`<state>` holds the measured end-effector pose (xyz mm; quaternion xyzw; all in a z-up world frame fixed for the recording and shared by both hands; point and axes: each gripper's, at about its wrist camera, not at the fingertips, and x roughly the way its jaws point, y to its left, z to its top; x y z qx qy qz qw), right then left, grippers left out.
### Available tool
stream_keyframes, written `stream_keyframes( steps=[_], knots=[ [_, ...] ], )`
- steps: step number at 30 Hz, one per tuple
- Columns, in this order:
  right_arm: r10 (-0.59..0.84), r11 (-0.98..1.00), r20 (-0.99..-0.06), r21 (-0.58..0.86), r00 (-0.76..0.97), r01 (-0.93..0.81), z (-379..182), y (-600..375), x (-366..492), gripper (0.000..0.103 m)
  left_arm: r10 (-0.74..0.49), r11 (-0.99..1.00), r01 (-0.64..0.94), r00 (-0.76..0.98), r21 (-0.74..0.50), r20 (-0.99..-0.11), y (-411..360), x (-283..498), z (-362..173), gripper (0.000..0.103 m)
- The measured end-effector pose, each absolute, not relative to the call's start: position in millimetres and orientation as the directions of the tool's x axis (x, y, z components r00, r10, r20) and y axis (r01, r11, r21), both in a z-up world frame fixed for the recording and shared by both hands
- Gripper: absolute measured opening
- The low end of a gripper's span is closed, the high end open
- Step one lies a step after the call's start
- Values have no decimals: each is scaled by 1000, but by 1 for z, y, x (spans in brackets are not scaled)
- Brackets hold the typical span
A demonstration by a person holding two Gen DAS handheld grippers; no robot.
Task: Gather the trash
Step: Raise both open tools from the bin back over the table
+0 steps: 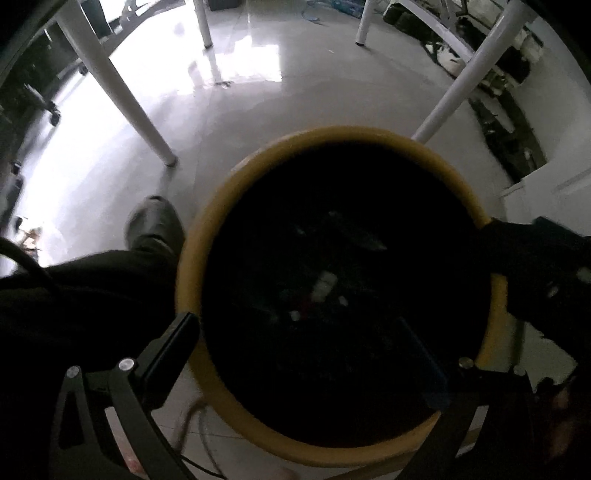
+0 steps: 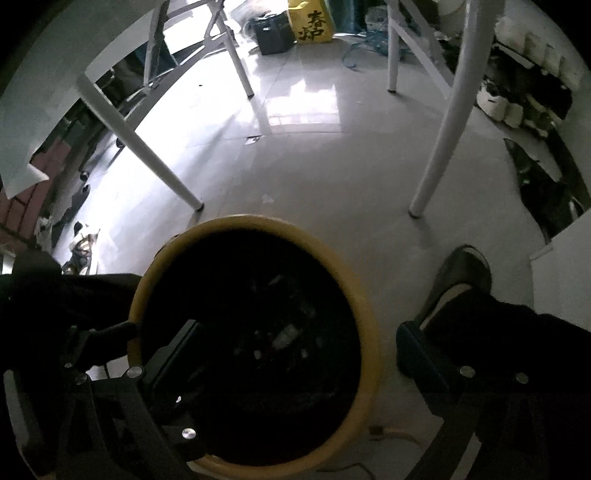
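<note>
A round bin with a yellow rim (image 1: pixel 258 162) and a black liner stands on the floor below both grippers; it also shows in the right wrist view (image 2: pixel 365 317). Small pale scraps of trash (image 1: pixel 324 285) lie deep inside it, also seen in the right wrist view (image 2: pixel 286 336). My left gripper (image 1: pixel 299 354) is open and empty, hanging over the bin's mouth. My right gripper (image 2: pixel 295 354) is open and empty, above the bin's right part; its left finger (image 2: pixel 173 354) is over the opening, its right finger (image 2: pixel 417 354) outside the rim.
White table legs (image 1: pixel 122 92) (image 2: pixel 443 122) stand on the glossy grey floor behind the bin. The person's shoes (image 1: pixel 155 225) (image 2: pixel 461 273) flank the bin. A yellow bag (image 2: pixel 312 22), a black box and cables lie far back. Clutter lines the right wall.
</note>
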<state>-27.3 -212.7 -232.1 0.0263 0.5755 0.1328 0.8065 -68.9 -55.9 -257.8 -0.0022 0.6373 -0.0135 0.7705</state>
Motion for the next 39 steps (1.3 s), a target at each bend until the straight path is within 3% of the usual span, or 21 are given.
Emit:
stream_keyframes(
  steps=[10, 28, 39],
  knots=[
    [281, 959, -869, 235, 406, -161, -189, -230, -27, 103, 1, 1000, 27, 349, 11, -937, -59, -73, -214, 102],
    [382, 919, -731, 239, 565, -312, -76, -236, -47, 103, -12, 999, -29, 610, -37, -792, -36, -70, -101, 102],
    [467, 863, -615, 162, 635, -478, -1, -216, -24, 103, -19, 998, -30, 738, -61, -674, -9, -39, -34, 102]
  ],
)
